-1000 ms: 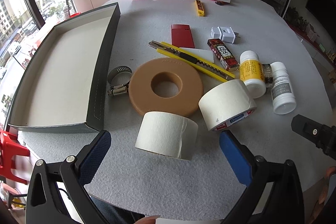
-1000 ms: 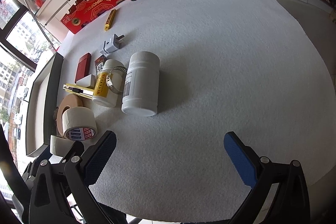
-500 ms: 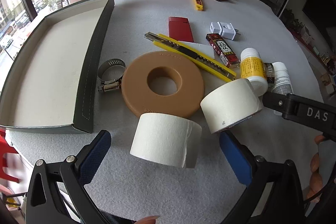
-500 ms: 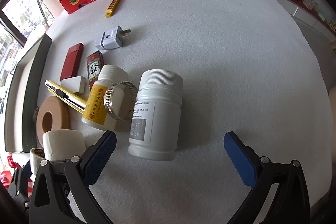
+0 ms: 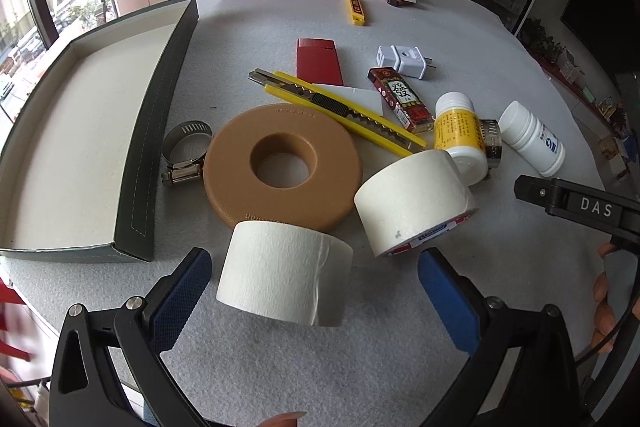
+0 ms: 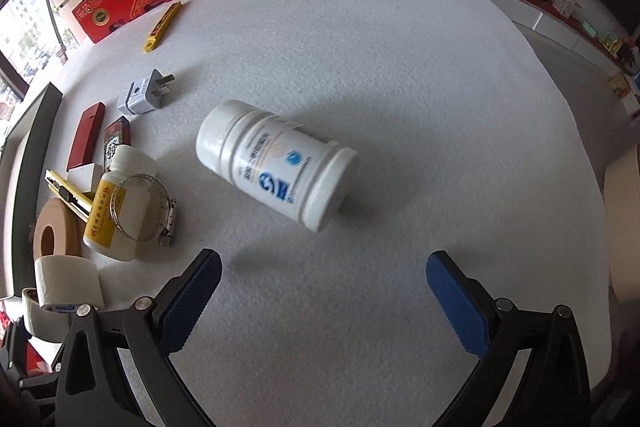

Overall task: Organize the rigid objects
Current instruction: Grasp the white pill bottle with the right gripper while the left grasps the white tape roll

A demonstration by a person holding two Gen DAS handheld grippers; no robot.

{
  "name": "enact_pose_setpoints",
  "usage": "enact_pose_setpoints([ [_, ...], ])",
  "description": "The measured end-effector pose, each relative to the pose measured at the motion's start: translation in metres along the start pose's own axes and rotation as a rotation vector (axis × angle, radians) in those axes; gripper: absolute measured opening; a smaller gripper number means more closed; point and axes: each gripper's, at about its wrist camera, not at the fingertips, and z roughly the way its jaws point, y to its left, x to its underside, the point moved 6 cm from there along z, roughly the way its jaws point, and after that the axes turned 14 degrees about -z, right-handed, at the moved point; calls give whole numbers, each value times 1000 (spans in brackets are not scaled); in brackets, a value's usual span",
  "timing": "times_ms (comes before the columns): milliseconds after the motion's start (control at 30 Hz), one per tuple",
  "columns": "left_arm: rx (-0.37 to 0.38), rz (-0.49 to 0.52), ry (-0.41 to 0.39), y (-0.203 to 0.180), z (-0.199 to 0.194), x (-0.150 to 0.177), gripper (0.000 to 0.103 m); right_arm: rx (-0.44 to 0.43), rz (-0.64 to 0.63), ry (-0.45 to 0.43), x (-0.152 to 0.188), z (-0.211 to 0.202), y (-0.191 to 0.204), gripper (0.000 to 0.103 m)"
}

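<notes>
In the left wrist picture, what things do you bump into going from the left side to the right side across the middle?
Tray → hose clamp → tan ring → tape roll → white bottle → right gripper.

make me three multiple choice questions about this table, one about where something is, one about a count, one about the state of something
1. Where does the hose clamp nearest the grey tray lie?
A. between the tray and the tan ring
B. inside the tray
C. on the red carton

2. How many white pill bottles are on the table?
A. one
B. two
C. four

3. How is the blue-logo bottle positioned?
A. upright
B. held in the right gripper
C. lying on its side

Answers:
1. A, it sits on the felt between the tray wall and the ring.
2. B, the blue-logo bottle and the yellow-label bottle.
3. C, it lies flat ahead of the open right gripper, untouched.
</notes>
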Motion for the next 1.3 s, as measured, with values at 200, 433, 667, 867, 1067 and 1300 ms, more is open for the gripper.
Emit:
enact_pose_setpoints([
  [200,-35,0,-8,0,2,0,103,89,-145,-44,-26,4,9,103],
  [433,-55,-19,-19,-1,3,-2,103,-93,122,-82,-38,11,-28,103],
  [667,-60,-18,-40,-4,3,1,103,-145,290,-99,-61,20,-23,103],
  [867,-48,8,-53,-8,3,3,103,73,189,-20,-77,37,-11,103],
  [1067,-53,19,-35,-9,3,5,103,106,158,-61,-72,36,-9,103],
  [1300,-37,80,-24,-7,-4,23,103,41,128,-118,-66,22,-15,80],
])
